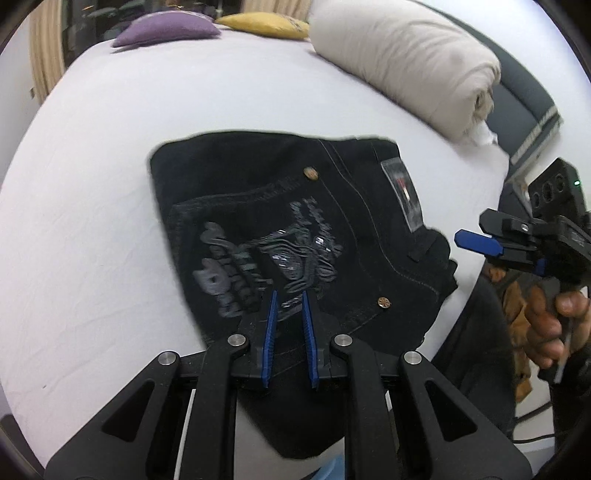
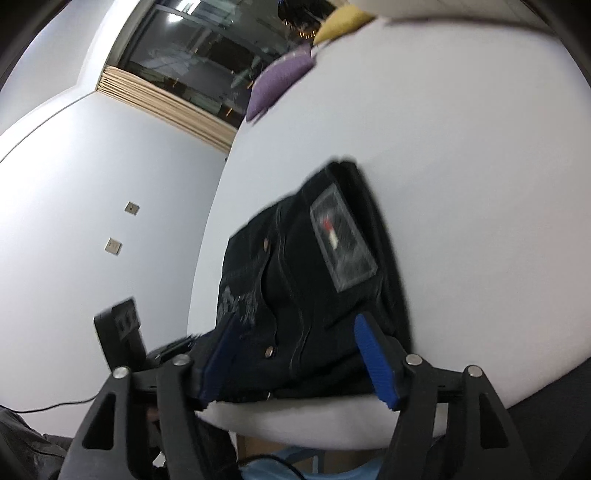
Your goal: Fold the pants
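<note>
White bed sheet [image 1: 110, 184], folded black pants [image 1: 277, 221] (back pocket up), left tool [image 1: 290, 299] narrow, right tool [image 2: 295, 325] wide, purple cushion [image 1: 166, 27].

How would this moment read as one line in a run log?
stage: final fold done | black pants: folded bundle near edge of white bed | left gripper: shut, above pants | right gripper: open, empty
</note>
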Tool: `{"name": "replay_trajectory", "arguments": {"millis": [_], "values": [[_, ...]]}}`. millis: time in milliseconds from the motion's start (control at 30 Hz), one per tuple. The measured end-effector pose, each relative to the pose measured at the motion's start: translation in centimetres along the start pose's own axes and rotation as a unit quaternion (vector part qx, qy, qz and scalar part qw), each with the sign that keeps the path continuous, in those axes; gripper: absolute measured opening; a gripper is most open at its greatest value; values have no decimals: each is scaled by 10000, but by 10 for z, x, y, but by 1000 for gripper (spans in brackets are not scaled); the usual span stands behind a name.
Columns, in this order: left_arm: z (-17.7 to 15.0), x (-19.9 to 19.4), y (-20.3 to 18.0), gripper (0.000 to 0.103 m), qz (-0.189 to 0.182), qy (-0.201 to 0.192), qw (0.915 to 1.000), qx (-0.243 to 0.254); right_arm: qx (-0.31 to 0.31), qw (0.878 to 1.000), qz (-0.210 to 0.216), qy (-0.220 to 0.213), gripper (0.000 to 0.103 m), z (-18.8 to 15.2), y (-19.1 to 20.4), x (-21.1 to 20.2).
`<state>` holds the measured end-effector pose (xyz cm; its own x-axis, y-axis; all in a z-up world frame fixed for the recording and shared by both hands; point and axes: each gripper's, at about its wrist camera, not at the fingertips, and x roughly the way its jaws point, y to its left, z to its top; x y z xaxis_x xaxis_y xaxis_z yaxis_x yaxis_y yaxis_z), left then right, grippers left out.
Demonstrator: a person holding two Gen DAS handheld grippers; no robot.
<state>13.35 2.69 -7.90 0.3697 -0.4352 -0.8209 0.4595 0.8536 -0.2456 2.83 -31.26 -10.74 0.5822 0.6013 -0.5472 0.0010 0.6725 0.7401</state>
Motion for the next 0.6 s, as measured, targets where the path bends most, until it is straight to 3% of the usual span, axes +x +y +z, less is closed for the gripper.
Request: {"name": "replay_trajectory", "arguments": {"millis": [133, 200, 233, 267, 433, 600], "values": [[1, -15, 25, 19, -55, -218, 9986, -469, -7, 9998, -193, -10, 69, 20, -12, -1], [4, -13, 39, 35, -62, -192, 9972, -723, 30, 9997, -240, 58, 69, 28, -19, 4], [5, -12, 45, 61, -78, -187, 9960, -872, 56, 9995, -264, 138, 69, 32, -23, 9], [5, -11, 51, 77, -124, -227, 9944, -1022, 60, 9994, -284, 192, 69, 36, -27, 13], [9, 10, 64, 78, -611, -14, 9890, -1347, 117, 9975, -412, 555, 70, 54, -43, 38], [13, 37, 76, 78, -1132, 302, 9780, -1725, 80, 9955, -359, 871, 70, 60, -46, 60]]}}
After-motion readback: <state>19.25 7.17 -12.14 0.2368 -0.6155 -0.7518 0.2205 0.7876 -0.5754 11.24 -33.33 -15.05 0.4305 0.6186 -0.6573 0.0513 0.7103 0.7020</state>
